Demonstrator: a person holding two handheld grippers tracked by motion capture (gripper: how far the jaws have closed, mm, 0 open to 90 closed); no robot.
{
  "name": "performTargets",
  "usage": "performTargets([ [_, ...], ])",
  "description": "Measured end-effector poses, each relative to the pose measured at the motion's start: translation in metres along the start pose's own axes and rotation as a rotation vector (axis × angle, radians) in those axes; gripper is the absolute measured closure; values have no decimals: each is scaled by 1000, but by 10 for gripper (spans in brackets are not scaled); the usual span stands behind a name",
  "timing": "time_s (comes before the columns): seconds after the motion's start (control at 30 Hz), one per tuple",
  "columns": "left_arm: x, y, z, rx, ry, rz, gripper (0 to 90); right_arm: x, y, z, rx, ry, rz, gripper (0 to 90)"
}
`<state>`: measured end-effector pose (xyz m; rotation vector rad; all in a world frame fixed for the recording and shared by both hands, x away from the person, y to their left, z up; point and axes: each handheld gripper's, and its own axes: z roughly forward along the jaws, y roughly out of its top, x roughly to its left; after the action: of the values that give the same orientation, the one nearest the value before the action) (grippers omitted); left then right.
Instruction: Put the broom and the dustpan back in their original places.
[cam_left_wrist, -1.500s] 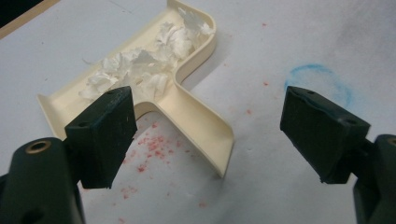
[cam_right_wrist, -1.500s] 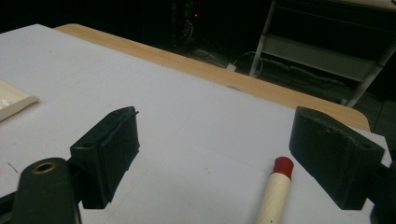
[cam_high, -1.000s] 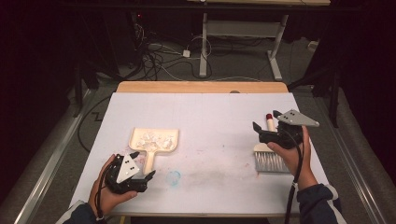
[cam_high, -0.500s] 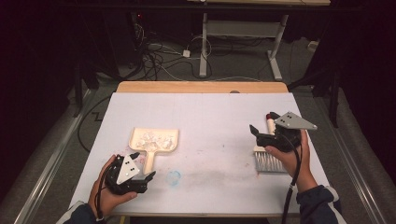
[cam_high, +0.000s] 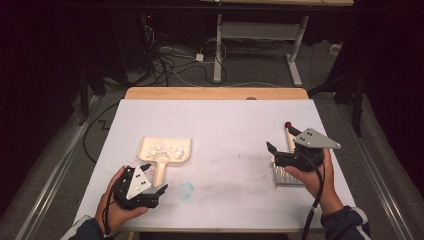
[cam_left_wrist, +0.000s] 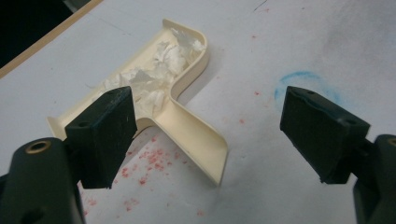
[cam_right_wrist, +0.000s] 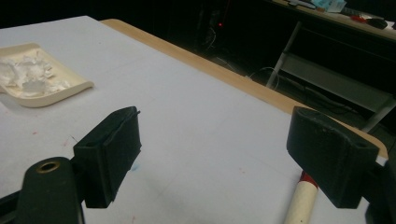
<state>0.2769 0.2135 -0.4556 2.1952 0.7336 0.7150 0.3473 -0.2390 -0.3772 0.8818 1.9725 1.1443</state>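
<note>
**High view: both hand-held grippers open, dustpan and brush untouched**

High view first: the left hand-held gripper (cam_high: 152, 186) is held low at the near-left corner of the white-covered desk (cam_high: 225, 120), its jaws spread wide and nothing clamped between them. Just ahead of it, the cream plastic dustpan (cam_high: 164, 150) is seen lying flat, loaded with crumpled white paper scraps (cam_high: 165, 146). In the left gripper view the dustpan's handle (cam_left_wrist: 196, 142) is pointed toward the gap between the jaws, untouched. A faint blue ring mark (cam_high: 186, 190) is spotted just beside that gripper. Over on the right, the right hand-held gripper (cam_high: 282, 150) is held above the small hand brush with cream handle and red tip (cam_high: 288, 131), jaws parted and empty.
</note>
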Motion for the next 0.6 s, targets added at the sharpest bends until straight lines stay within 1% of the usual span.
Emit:
performTargets([
  [0.33, -1, 1, 1, 0, -3, 1, 177, 6, -8, -16, -9, 12, -15, 182],
  [0.6, -1, 1, 1, 1, -3, 3, 177, 8, -14, -24, -10, 15, -31, 182],
])
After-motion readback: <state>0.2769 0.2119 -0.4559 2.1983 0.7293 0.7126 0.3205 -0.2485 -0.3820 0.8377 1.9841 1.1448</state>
